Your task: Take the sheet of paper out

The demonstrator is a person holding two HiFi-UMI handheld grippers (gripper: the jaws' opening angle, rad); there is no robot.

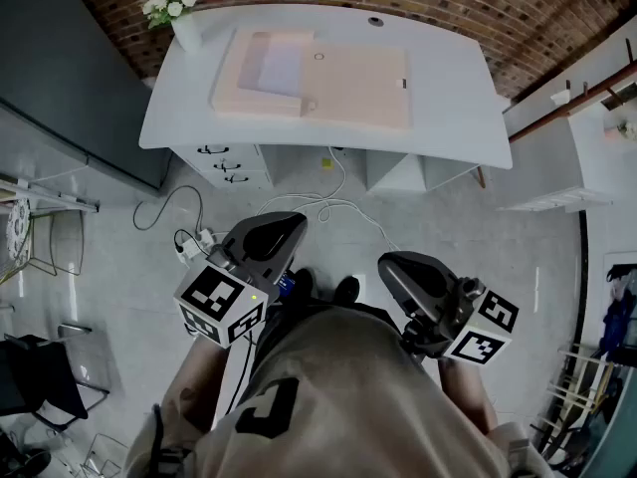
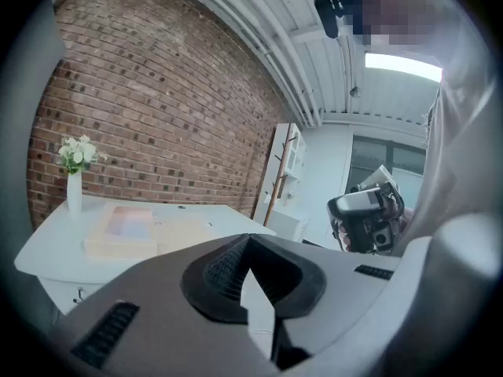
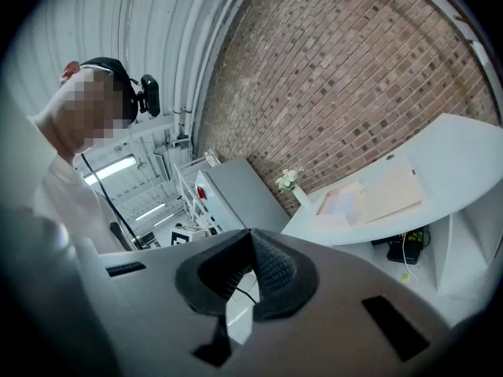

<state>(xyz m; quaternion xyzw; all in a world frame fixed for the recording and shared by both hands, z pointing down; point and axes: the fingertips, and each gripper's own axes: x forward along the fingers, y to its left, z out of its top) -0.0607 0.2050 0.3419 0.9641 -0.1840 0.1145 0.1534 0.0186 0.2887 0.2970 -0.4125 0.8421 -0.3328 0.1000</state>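
A flat beige folder (image 1: 348, 88) lies on the white desk (image 1: 448, 118), well ahead of me. A pale sheet of paper (image 1: 279, 66) shows in the folder's left part. The folder (image 2: 177, 232) and sheet (image 2: 130, 222) also appear in the left gripper view, and the folder (image 3: 389, 191) and sheet (image 3: 339, 203) in the right gripper view. My left gripper (image 1: 271, 235) and right gripper (image 1: 403, 270) are held close to my body over the floor, far from the desk. Both are shut, their tips meeting with nothing between them.
A white vase of flowers (image 1: 181, 18) stands at the desk's left back corner. Drawers (image 1: 227, 164) sit under the desk, and cables (image 1: 328, 205) trail on the floor in front. A grey cabinet (image 1: 70, 78) is at the left, white shelving (image 1: 562, 182) at the right.
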